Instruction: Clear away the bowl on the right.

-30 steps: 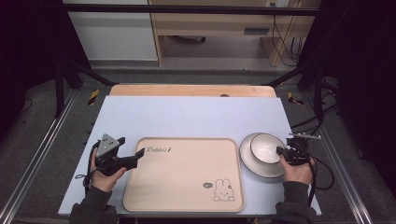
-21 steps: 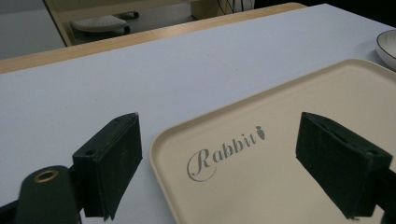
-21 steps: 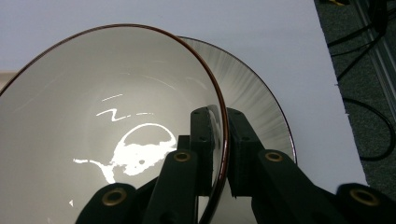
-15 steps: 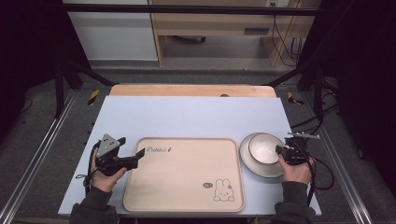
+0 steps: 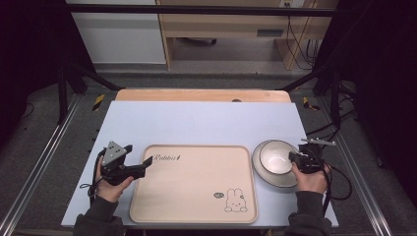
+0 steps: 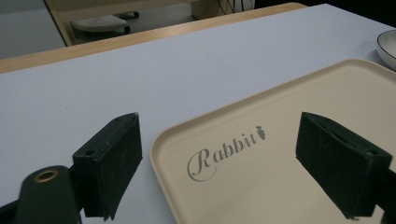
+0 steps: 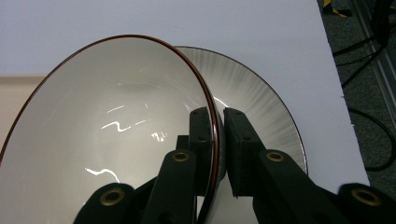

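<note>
Two hand-held grippers are at work, one in each of our hands. Our right hand-held gripper is clenched on the rim of one white bowl, with one jaw inside the rim and one outside. That bowl sits in one ribbed grey plate near the right edge of the worktop, just beside the tray. Our left hand-held gripper is released, its jaws standing wide apart on either side of the near left corner of one cream tray; the left jaw is over the bare surface and the right jaw over the tray. We read "Rabbit" printed on the tray, and from the high view we count one small rabbit drawing near its opposite corner. The worktop is pale blue-grey with a wooden strip along its far edge. Beyond it we see grey floor, black frame bars and wooden furniture.
</note>
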Demonstrator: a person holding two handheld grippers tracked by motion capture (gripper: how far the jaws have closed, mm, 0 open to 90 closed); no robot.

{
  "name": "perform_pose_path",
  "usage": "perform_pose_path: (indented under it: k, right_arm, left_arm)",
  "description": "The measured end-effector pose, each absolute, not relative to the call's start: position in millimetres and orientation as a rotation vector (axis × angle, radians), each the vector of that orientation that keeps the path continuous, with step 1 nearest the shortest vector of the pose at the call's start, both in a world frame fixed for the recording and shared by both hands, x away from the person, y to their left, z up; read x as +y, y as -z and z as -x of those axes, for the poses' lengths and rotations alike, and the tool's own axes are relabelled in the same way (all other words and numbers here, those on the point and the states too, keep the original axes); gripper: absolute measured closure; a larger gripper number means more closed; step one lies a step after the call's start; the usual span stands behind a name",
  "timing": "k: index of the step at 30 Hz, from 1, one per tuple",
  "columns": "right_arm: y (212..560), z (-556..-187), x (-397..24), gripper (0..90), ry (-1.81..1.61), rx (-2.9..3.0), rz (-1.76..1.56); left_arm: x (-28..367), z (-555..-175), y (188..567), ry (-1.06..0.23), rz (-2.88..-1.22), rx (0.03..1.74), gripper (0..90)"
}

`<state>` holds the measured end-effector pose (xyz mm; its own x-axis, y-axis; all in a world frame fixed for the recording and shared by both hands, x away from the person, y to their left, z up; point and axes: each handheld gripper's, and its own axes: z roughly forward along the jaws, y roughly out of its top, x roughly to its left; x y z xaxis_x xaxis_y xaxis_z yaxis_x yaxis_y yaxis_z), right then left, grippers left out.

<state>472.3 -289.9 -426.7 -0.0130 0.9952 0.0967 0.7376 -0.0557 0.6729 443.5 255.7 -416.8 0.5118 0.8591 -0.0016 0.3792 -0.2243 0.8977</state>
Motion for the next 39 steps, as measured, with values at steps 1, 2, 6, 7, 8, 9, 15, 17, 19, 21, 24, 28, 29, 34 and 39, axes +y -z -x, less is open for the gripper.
perform_pose_path:
  k: [1,2,6,7,8,9,15,17,19,21,24,28,29,34,39]
  right_arm:
    - [426,-472,-289,81.9,-0.806,1.794,-1.843]
    - [426,-472,-289,81.9,-0.805,1.796,-1.842]
    - [425,-471,-289,81.7,-0.797,1.802,-1.829]
    - [424,-471,-288,81.7,-0.794,1.800,-1.829]
    - [424,-471,-288,81.8,-0.793,1.801,-1.825]
    - [424,-471,-288,81.8,-0.793,1.801,-1.825]
    - [418,-468,-286,81.7,-0.813,1.796,-1.807]
    - [415,-467,-285,81.7,-0.820,1.799,-1.800]
    - [414,-466,-284,81.7,-0.825,1.800,-1.792]
    - [411,-465,-284,81.7,-0.838,1.802,-1.785]
    - [409,-464,-283,81.7,-0.853,1.799,-1.787]
    - [407,-462,-283,81.8,-0.881,1.807,-1.771]
    - [404,-461,-282,81.7,-0.895,1.804,-1.775]
    - [400,-458,-281,81.8,-0.908,1.808,-1.749]
    - [396,-456,-280,81.7,-0.926,1.811,-1.740]
  left_arm:
    - [256,-444,417,-0.641,-1.815,1.033,14.2]
    - [256,-444,417,-0.643,-1.815,1.034,14.2]
    - [256,-443,417,-0.641,-1.815,1.032,14.2]
    - [255,-444,417,-0.642,-1.817,1.032,14.2]
    - [255,-444,417,-0.642,-1.817,1.032,14.2]
    - [255,-444,417,-0.641,-1.817,1.032,14.2]
    - [255,-444,417,-0.639,-1.819,1.033,14.2]
    - [255,-444,417,-0.639,-1.818,1.032,14.2]
    - [255,-444,417,-0.637,-1.818,1.032,14.2]
    - [255,-444,417,-0.637,-1.818,1.034,14.3]
    - [255,-444,417,-0.637,-1.818,1.034,14.2]
    - [255,-444,417,-0.637,-1.816,1.033,14.3]
    - [255,-444,417,-0.638,-1.816,1.033,14.3]
    - [254,-444,417,-0.639,-1.816,1.032,14.3]
    - [254,-445,417,-0.638,-1.818,1.031,14.3]
